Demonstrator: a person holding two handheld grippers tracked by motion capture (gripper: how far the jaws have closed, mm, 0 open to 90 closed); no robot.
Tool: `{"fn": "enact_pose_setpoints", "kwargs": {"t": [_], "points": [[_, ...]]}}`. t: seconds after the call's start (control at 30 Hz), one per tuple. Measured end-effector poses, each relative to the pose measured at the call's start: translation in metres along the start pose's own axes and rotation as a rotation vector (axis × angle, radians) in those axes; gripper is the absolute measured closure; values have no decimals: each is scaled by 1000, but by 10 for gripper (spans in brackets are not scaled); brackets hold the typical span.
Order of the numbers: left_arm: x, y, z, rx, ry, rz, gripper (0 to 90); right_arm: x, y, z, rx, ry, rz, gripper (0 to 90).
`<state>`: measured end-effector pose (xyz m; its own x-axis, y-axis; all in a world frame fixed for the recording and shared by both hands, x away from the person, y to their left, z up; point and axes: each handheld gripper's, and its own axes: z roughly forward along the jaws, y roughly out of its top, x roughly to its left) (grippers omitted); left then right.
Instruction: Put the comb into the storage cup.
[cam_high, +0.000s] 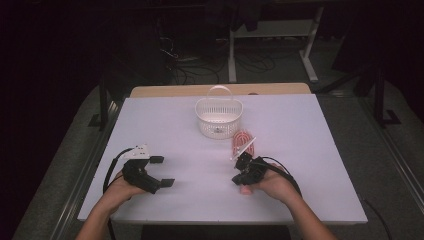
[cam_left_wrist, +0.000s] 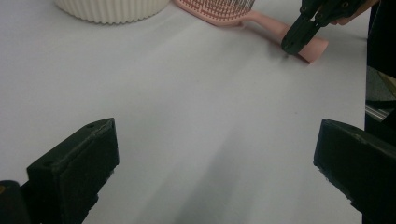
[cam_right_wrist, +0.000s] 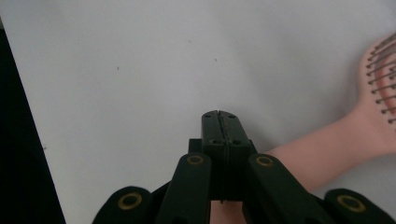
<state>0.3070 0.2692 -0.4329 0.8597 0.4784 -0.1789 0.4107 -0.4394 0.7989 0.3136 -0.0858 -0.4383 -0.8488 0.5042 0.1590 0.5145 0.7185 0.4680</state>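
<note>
Black jaws of the right gripper (cam_right_wrist: 219, 116) sit pressed flat together with nothing between them, tips over the handle of the pink hairbrush (cam_right_wrist: 336, 140). Brush lies on the white table (cam_high: 175, 130), head just beside the white basket (cam_high: 218, 117), handle end toward the person. Left gripper (cam_high: 162, 171) rests spread wide and empty, well apart from the brush. Judgement: brush looks light, rigid plastic, smooth and likely a bit slippery; bristles (cam_left_wrist: 224, 4) would flex. Best hold is across the handle mid-length, jaws opened first, squeezing the narrow sides.
</note>
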Motion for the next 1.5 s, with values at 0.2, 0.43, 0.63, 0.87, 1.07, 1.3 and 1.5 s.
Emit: {"fn": "enact_pose_setpoints", "kwargs": {"t": [0.2, 0.43, 0.63, 0.87, 1.07, 1.3, 1.5], "points": [[0, 0, 0, 3, 1, 2, 2, -4, -10, -5, -2, -11, 25, 888], [-1, 0, 1, -4, -6, -7, 2, -9, -20, -11, 0, -27, 45, 888], [-2, 0, 1, -8, -4, -8, 2, -13, -27, -16, 2, -35, 58, 888], [-3, 0, 1, -6, -5, -7, 2, -22, -38, -24, 4, -60, 79, 888], [-5, -1, 1, -10, -2, -6, 2, -29, -47, -30, -4, -71, 95, 888], [-6, -1, 1, -13, 1, -7, 2, -39, -53, -36, -3, -104, 116, 888], [-4, -1, 1, -12, 1, -7, 2, -44, -58, -40, -17, -106, 134, 888]]}}
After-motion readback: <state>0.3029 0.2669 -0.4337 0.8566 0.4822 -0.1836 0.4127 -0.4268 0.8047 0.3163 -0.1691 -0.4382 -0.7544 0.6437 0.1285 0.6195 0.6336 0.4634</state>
